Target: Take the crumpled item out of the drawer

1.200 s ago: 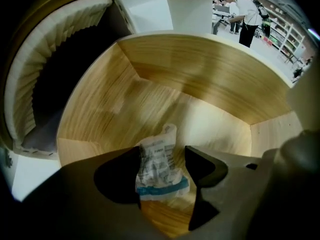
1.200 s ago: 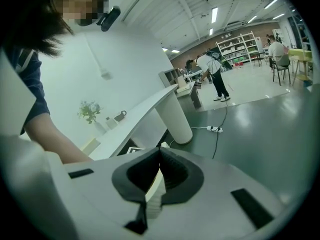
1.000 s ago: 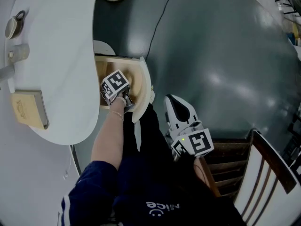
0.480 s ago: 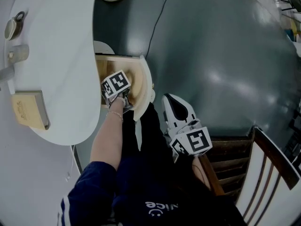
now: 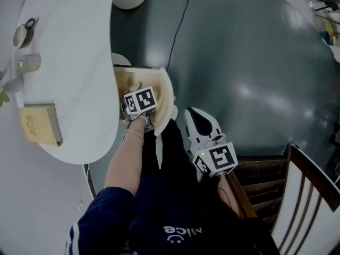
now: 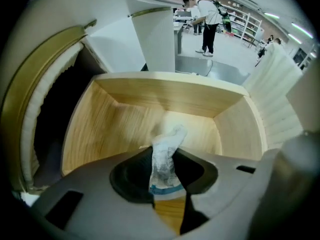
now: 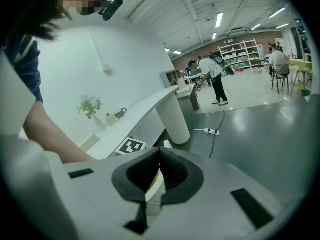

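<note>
A light wooden drawer stands pulled out from under the white desk; in the left gripper view its bare floor fills the frame. My left gripper points steeply down into it. Its jaws have just been closing and are shut on the crumpled item, a white wrinkled wad with a blue edge, held a little above the drawer floor. My right gripper hangs beside the person's dark trousers, to the right of the drawer. In the right gripper view its fingertips meet with nothing between them.
On the desk lie a tan block, a cup and a small glass. A cable runs across the dark floor to a power strip. A wooden chair stands at the lower right.
The left gripper has risen a little inside the drawer and rolled, the crumpled item now pinched in it. The right gripper has stayed where it was.
</note>
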The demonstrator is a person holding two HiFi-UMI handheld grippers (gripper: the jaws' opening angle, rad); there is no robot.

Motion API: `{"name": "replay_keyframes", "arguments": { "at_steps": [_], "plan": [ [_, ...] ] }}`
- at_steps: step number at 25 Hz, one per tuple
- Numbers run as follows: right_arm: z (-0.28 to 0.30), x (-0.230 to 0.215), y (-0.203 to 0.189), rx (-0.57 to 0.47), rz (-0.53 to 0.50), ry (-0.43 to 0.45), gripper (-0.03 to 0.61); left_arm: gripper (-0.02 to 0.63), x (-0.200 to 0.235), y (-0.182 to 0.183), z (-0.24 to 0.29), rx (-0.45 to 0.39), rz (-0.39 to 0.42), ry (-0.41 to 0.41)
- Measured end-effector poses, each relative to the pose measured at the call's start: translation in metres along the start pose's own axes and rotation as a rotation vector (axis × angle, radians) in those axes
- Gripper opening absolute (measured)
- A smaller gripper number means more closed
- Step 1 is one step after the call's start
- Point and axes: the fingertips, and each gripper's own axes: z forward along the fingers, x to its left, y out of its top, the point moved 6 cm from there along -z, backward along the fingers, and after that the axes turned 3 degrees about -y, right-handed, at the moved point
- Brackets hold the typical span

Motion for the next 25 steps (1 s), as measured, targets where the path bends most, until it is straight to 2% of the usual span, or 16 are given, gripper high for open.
{"name": "replay_keyframes", "arguments": {
  "at_steps": [6,11,25],
  "plan": [
    [-0.008,0.009,0.009,-0.013,-0.022,0.006,0.007,0.120,-0.006,0.000,-0.022,-0.050,0.093,-0.042],
    [-0.018,0.016,0.015,-0.031,-0.047,0.008,0.008,0.120,-0.005,-0.002,-0.038,-0.083,0.143,-0.043],
    [-0.040,0.032,0.015,-0.071,-0.073,0.000,0.007,0.120,-0.015,-0.004,-0.087,-0.207,0.284,-0.115]
  ]
}}
